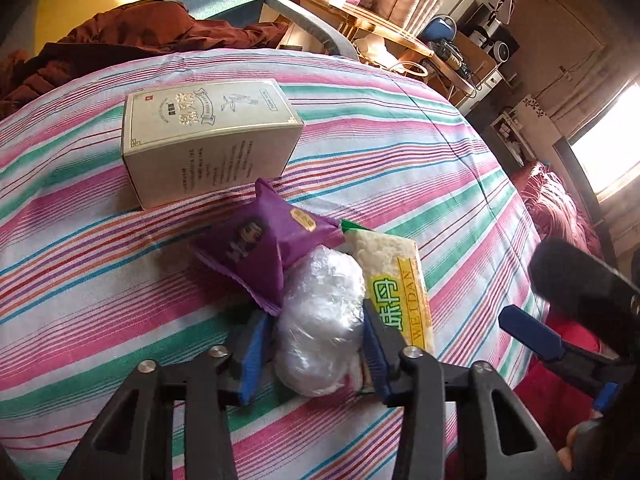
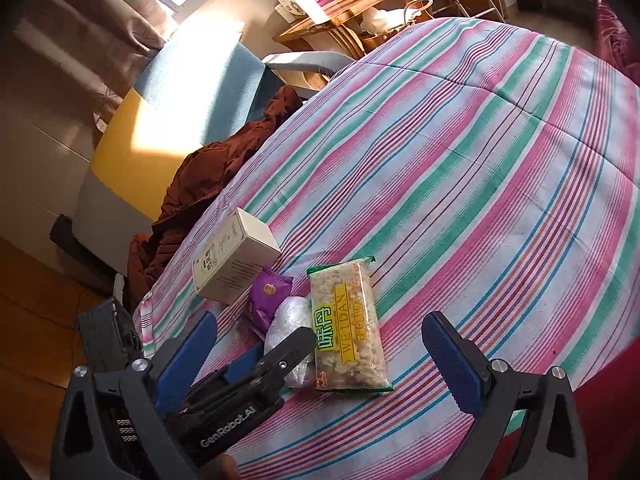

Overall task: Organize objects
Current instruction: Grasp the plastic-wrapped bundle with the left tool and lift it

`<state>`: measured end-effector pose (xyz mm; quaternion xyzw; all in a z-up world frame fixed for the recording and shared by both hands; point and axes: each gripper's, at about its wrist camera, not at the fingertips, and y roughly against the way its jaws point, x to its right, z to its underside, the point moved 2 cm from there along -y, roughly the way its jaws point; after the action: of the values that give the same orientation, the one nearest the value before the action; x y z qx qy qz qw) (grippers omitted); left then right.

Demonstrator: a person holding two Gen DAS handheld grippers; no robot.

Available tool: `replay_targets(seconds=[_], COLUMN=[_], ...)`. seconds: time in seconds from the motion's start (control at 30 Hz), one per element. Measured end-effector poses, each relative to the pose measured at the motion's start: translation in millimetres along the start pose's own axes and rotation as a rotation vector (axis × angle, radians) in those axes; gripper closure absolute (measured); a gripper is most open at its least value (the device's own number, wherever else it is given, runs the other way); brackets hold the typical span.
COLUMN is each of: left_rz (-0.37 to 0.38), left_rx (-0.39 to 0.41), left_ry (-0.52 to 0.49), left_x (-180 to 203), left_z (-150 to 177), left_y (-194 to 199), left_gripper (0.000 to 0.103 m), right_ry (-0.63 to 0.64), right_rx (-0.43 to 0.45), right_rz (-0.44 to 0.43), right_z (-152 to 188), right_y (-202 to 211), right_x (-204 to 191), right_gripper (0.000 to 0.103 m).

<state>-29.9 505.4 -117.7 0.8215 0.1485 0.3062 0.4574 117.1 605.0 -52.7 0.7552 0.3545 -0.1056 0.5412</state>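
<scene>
I am looking into a lived-in bedroom at home: a striped quilt (image 1: 400, 152) is covering the bed, curtains (image 2: 92, 12) are hanging by a sunlit window, a wooden side table (image 1: 384, 20) is holding boxes, and a brown garment (image 1: 132, 40) is lying crumpled alongside.

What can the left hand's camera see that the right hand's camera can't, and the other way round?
Only the left camera shows the left gripper with both pads shut on the clear bag, plus a bright window.

Only the right camera shows the right gripper wide open over the striped cloth, holding nothing, and the cracker pack whole.

Both show the box, the purple packet, the bag, the crackers and the brown garment.
</scene>
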Motion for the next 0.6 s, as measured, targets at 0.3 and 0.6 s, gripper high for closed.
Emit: replay_targets(seconds=[0.3, 0.6], left_rz=[-0.103, -0.211], left_rx=[0.052, 0.134], left_ry=[-0.085, -0.141], left_x=[-35.1, -63.6], left_z=[71.4, 112.8], left_y=[53.8, 81.9], left_gripper=[0.065, 0.065], right_ry=[0.016, 0.143], right_rx=[-0.003, -0.080], right_rz=[0.030, 0.138], right_z=[0.1, 10.6], right_y=[-2.4, -23.2], right_x=[-1.7, -17.2], right_gripper=[0.000, 0.000])
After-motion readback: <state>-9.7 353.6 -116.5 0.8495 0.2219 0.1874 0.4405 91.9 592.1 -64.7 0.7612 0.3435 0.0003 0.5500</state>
